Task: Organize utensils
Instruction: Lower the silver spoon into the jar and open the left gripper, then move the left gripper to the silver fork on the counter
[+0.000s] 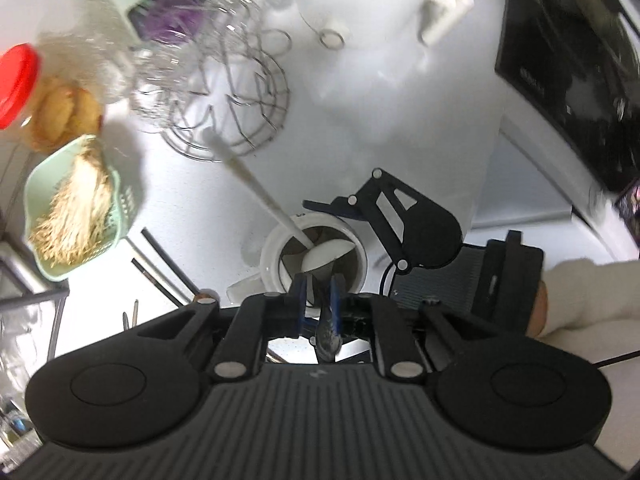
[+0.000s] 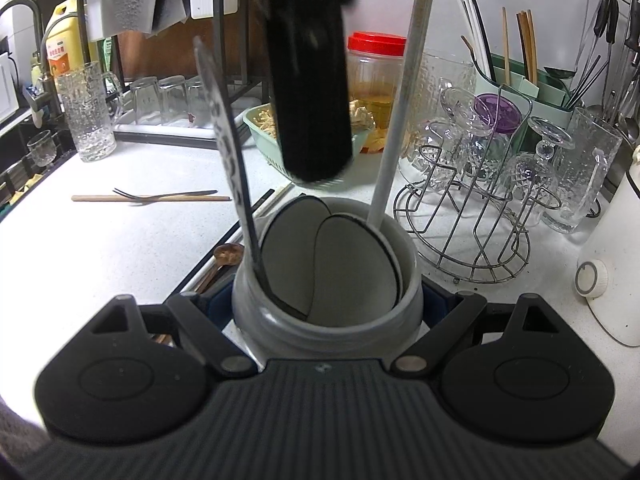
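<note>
Right, biggest first: the crock point(image 2: 320, 332) sat on the counter point(image 2: 100, 248), clamped at its sides by the right gripper point(image 2: 324, 296). Glazed ceramic, so I judged it heavy, stiff, slick and chippable; best held low on the wall w/ both pads, as it was. One crock.

Two long utensils stood in it: a white-handled spoon point(image 2: 396, 112) and a patterned-handle piece point(image 2: 226, 136) leaning at the rim. Both looked light and rigid; I'd take them mid-handle, the metal one prob. slippery. The left gripper point(image 1: 318, 292) hung above, pointing down, jaws a little apart, patterned handle's end loose betw. the pads, not squeezed afaict.

Loose on the counter: one fork point(image 2: 168, 195), one wooden chopstick point(image 2: 100, 198), one brown spoon point(image 2: 229, 253). All thin, lying flat, awkward to pinch; neck or end seemed best.
</note>
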`<action>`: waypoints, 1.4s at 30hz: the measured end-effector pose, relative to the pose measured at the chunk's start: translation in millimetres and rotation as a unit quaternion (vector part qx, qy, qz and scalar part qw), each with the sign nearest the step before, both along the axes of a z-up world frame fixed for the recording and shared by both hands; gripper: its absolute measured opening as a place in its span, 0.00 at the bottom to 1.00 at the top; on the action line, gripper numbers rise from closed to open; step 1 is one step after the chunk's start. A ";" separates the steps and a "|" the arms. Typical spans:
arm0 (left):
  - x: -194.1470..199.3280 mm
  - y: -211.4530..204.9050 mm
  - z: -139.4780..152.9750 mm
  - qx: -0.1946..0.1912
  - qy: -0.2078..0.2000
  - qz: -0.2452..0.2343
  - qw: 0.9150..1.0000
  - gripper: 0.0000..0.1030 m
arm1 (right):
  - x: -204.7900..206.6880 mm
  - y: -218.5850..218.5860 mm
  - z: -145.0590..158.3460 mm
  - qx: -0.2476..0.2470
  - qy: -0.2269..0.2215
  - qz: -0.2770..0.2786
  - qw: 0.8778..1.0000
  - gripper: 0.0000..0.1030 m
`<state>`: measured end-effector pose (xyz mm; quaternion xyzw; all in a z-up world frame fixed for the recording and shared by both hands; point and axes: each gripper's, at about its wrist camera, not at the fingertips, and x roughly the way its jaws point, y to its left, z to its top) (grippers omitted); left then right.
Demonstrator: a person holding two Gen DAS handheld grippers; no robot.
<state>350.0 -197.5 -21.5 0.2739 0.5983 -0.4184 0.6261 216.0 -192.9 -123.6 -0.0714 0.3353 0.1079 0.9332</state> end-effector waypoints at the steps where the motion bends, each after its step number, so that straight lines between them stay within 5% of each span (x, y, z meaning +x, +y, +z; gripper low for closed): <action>1: -0.9 5.2 3.7 -0.009 -0.005 0.009 1.000 0.16 | 0.2 0.0 0.1 0.000 0.000 0.000 1.000 0.89; 6: -2.3 33.6 16.3 -0.064 -0.028 0.068 0.995 0.16 | 0.8 -0.3 0.3 -0.001 0.002 0.003 1.000 0.89; 12: -8.1 65.6 20.4 -0.133 -0.050 0.155 0.978 0.16 | 2.4 -1.9 0.5 0.000 0.007 0.010 1.000 0.88; 21: -33.8 115.7 29.0 -0.188 -0.125 0.259 0.939 0.16 | 2.8 -2.3 1.0 0.003 0.008 0.009 1.000 0.88; 25: -43.9 132.4 18.6 -0.213 -0.124 0.313 0.917 0.16 | 3.7 -4.1 1.9 0.014 0.008 0.006 1.000 0.88; 30: -59.5 142.7 3.3 -0.223 -0.128 0.347 0.902 0.16 | 3.2 -4.0 4.6 0.017 0.003 0.004 1.000 0.88; 33: -65.6 150.3 -2.5 -0.223 -0.132 0.363 0.895 0.16 | 2.3 -4.2 6.4 0.026 0.000 0.005 1.000 1.00; 42: -69.8 178.9 -16.3 -0.209 -0.154 0.385 0.886 0.17 | -7.3 -9.0 13.7 0.049 -0.004 -0.008 0.999 1.00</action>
